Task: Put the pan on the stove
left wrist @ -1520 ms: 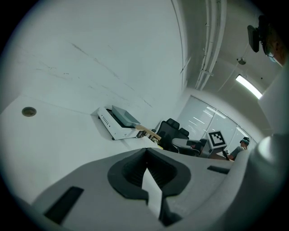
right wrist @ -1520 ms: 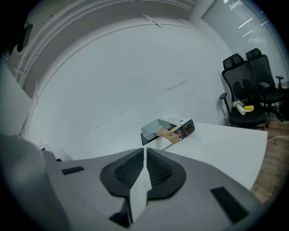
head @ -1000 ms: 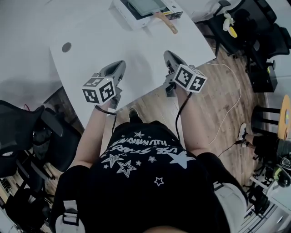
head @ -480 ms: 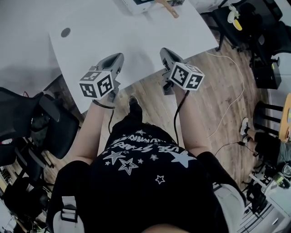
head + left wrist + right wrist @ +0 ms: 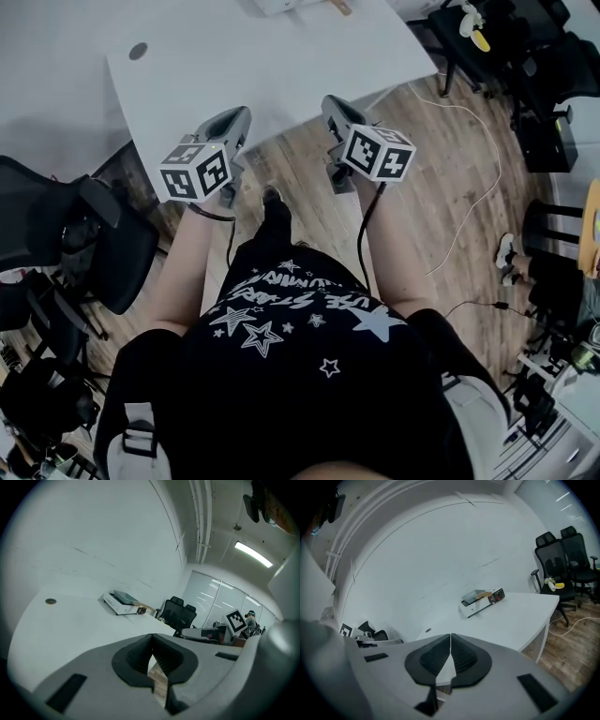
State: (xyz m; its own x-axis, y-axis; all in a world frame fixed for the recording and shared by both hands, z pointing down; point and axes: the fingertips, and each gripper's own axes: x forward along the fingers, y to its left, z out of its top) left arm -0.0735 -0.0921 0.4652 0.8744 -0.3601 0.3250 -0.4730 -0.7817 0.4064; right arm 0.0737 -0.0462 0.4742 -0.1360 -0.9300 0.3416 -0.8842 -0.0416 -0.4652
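Observation:
The white stove stands at the far side of the white table; it also shows in the right gripper view, stove. A wooden handle rests on its top; the pan's body is too small to make out. In the head view only the stove's edge shows at the top. My left gripper and right gripper hang side by side at the table's near edge, far from the stove. Both are shut with nothing in them: left gripper, right gripper.
A round cable hole is in the table's left part. Black office chairs stand at the left and at the back right. A white cable runs over the wooden floor. The person's body fills the lower head view.
Both grippers have drawn back from over the table to its near edge and the floor. The stove has slid almost out of the top of the head view.

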